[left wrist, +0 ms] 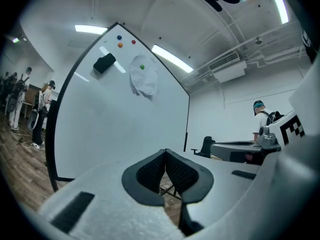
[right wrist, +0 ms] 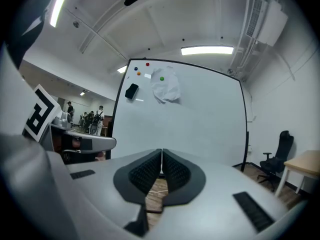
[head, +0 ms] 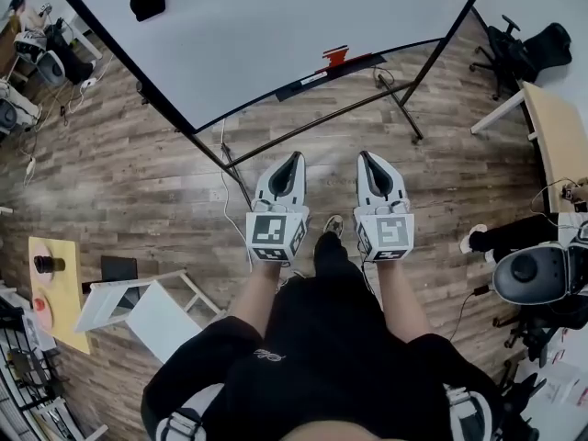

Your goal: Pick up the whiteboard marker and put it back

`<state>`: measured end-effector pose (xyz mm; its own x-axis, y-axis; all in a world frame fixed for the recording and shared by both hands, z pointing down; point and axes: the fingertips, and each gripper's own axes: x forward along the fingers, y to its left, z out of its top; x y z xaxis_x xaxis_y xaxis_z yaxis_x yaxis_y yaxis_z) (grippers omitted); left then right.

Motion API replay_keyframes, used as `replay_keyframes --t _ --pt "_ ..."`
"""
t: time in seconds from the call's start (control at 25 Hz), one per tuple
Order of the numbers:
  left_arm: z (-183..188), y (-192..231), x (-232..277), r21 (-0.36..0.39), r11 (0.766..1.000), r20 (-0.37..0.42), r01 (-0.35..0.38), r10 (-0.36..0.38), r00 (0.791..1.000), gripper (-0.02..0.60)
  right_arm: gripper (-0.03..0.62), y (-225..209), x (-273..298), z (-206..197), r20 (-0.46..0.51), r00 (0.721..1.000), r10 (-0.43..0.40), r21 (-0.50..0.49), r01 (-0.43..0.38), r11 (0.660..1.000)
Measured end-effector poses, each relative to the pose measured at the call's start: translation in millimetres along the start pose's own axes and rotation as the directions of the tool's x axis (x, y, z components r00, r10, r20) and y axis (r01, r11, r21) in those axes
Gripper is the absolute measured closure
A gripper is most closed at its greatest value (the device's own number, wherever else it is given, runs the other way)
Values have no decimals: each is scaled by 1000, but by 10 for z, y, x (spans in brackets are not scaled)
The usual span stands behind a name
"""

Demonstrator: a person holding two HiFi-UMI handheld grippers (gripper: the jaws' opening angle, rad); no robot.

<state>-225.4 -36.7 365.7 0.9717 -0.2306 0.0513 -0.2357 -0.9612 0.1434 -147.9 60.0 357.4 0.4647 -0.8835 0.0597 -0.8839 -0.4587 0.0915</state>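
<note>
Left gripper [head: 296, 158] and right gripper [head: 365, 158] both have jaws pressed together on nothing, facing the whiteboard [head: 276, 35]; the whiteboard marker [head: 312, 79] lies on its tray [head: 287, 90]; shirt script too small to read

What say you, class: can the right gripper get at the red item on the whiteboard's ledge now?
Probably yes, after stepping closer: nothing stands between the right gripper and the red item on the ledge, though its shut jaws must open first.
</note>
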Motion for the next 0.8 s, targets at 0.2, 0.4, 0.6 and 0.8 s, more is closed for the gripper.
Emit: replay_keyframes --t 0.2,0.4,0.6,0.8 --pt "-22 167 525 24 1000 -48 16 -15 999 575 591 -228 496 -36 -3 1000 16 16 -16 1000" --pt "-68 259 1134 23 1000 -88 18 -16 996 574 591 -542 920 -73 -17 999 33 31 -32 999" --pt "-246 195 1685 46 999 -147 29 -22 989 574 591 -911 1227 -277 -44 997 56 70 -53 996" --pt "-351 196 2090 80 997 -198 17 -1 980 574 590 -1181 1515 -380 -47 993 111 47 -109 993"
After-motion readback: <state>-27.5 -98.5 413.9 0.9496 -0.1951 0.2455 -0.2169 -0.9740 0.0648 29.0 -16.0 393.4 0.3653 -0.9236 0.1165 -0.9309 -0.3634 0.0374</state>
